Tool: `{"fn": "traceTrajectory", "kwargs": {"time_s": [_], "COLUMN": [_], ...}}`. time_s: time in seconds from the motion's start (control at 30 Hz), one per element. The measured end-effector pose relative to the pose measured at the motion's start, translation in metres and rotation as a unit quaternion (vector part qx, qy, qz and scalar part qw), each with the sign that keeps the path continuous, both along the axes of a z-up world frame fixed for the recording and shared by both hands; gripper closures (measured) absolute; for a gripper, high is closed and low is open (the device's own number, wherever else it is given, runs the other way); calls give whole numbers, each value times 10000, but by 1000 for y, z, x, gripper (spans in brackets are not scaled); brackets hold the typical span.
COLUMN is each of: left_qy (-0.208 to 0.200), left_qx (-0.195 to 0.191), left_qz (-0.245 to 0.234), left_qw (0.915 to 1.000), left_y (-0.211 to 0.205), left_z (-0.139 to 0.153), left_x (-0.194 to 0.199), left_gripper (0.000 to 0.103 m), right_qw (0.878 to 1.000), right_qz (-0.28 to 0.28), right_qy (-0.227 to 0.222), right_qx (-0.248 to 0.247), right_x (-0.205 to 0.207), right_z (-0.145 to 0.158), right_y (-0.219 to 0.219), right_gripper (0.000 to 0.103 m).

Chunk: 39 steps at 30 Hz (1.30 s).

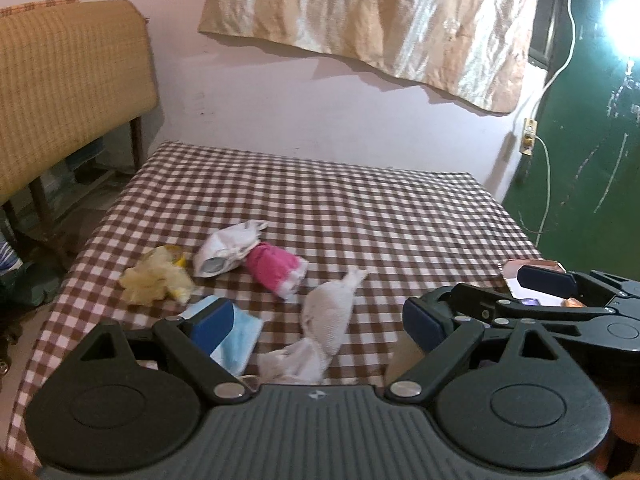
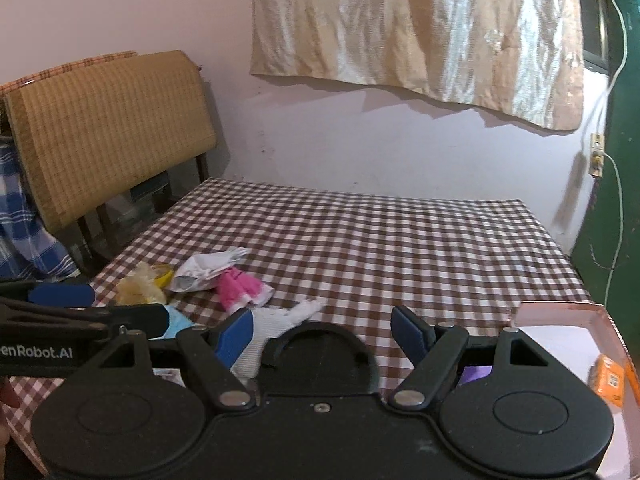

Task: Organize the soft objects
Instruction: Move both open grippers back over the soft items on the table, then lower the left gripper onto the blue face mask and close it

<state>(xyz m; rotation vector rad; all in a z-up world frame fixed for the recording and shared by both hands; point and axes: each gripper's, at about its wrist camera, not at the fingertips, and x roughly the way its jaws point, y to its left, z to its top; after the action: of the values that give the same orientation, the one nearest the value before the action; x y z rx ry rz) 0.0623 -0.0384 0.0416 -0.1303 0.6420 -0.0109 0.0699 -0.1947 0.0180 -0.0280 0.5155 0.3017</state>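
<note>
Between your left gripper (image 1: pixel 316 318)'s spread, empty fingers lies a crumpled white knitted sock (image 1: pixel 326 320), with a folded pale-blue face mask (image 1: pixel 236 338) under the left finger. Beside your right gripper (image 2: pixel 324 330), also spread and empty, sits a pink cardboard box (image 2: pixel 568 312) to its right.

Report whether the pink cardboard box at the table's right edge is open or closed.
Open: the pink cardboard box has no lid on, and an orange packet shows inside.

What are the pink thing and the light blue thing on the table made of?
The pink thing looks like soft knitted cloth with a white frilly edge, maybe a rolled sock. The light blue thing looks like thin papery fabric, probably a face mask.
</note>
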Motion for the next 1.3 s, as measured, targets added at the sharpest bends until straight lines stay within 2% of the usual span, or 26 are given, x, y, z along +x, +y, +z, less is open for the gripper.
{"fn": "traceTrajectory", "kwargs": {"time_s": [0.67,0.97,1.3], "left_qy": [48,299,584], "left_qx": [-300,-334,-332], "left_qz": [371,642,740], "left_qw": [9989,9969,9950], "left_y": [63,89,102], "left_z": [-15,-38,-62], "left_x": [-27,-29,-20], "left_gripper": [8,4,3], "right_qw": [9984,9973,9950], "right_qz": [545,678,995], "right_qy": [117,135,104], "right_qx": [115,226,-42], "right_x": [-3,-16,-36], "right_z": [-16,-28,-45], "right_y": [68,80,92], "right_gripper": [14,14,14]}}
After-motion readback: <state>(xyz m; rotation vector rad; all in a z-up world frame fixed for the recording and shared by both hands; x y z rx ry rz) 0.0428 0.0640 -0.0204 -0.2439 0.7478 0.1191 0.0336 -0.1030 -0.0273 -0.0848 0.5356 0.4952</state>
